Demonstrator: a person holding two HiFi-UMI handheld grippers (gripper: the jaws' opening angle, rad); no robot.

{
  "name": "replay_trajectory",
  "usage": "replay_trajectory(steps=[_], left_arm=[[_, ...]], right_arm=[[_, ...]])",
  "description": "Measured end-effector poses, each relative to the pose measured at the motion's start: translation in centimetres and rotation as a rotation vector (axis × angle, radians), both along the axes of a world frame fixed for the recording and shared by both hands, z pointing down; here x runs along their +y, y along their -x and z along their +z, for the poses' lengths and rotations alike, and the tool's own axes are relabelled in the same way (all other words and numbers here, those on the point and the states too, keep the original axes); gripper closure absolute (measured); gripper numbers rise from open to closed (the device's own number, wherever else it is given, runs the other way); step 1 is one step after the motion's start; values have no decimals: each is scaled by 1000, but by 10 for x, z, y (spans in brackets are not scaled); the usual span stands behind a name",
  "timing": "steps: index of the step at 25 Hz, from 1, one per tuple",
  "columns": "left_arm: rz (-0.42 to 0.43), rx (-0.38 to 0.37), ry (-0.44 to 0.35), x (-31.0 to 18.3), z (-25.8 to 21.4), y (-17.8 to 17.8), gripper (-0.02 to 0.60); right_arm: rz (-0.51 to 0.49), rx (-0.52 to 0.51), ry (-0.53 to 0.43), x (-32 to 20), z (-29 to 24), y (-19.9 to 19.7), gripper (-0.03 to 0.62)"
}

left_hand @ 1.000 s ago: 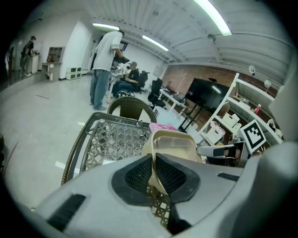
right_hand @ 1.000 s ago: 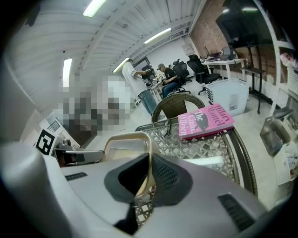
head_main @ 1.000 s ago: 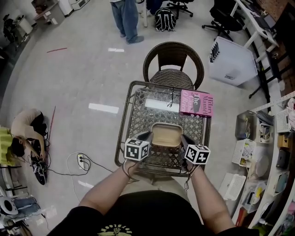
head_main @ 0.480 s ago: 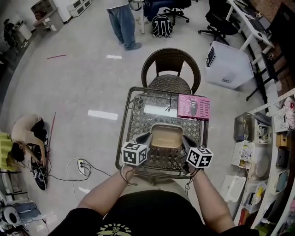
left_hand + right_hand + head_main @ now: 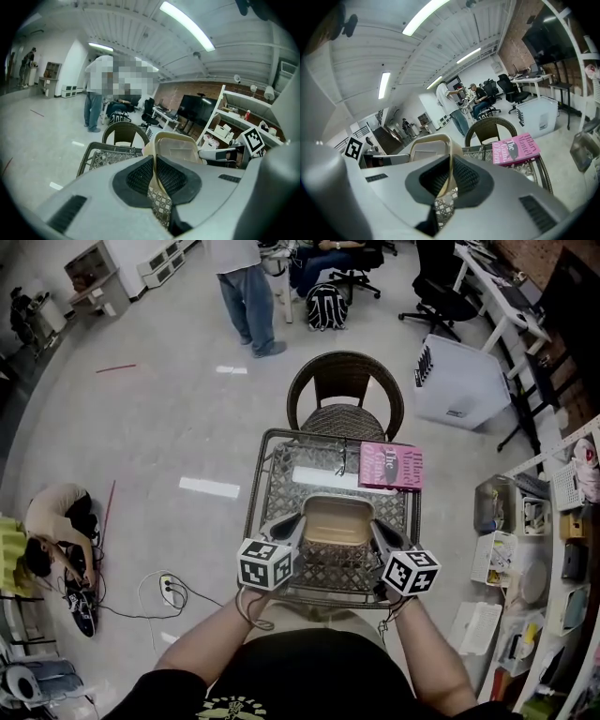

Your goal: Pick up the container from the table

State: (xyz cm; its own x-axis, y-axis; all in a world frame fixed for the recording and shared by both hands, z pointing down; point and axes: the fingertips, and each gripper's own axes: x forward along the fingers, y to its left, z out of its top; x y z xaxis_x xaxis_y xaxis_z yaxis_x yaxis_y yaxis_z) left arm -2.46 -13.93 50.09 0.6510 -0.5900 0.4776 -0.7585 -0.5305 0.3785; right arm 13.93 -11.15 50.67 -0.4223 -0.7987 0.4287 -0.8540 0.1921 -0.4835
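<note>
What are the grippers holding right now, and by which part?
The container, gripped from both sides by its rim: the left gripper is shut on the left edge, the right gripper on the right edge.

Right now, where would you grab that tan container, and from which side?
By its thin upright side walls, one from each side. The container is wide and open-topped, so the left gripper and right gripper each pinch one wall between their jaws.
</note>
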Motion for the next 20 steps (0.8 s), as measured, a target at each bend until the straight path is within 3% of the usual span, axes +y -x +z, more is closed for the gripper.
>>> replay_trajectory(steps=[8, 20], left_arm=[[15, -10, -124, 0, -43, 2, 554], [12, 14, -240, -2, -93, 2, 554]], right_arm=[[7, 16, -85, 4, -40, 3, 569], [6, 62, -204, 4, -95, 4, 569]])
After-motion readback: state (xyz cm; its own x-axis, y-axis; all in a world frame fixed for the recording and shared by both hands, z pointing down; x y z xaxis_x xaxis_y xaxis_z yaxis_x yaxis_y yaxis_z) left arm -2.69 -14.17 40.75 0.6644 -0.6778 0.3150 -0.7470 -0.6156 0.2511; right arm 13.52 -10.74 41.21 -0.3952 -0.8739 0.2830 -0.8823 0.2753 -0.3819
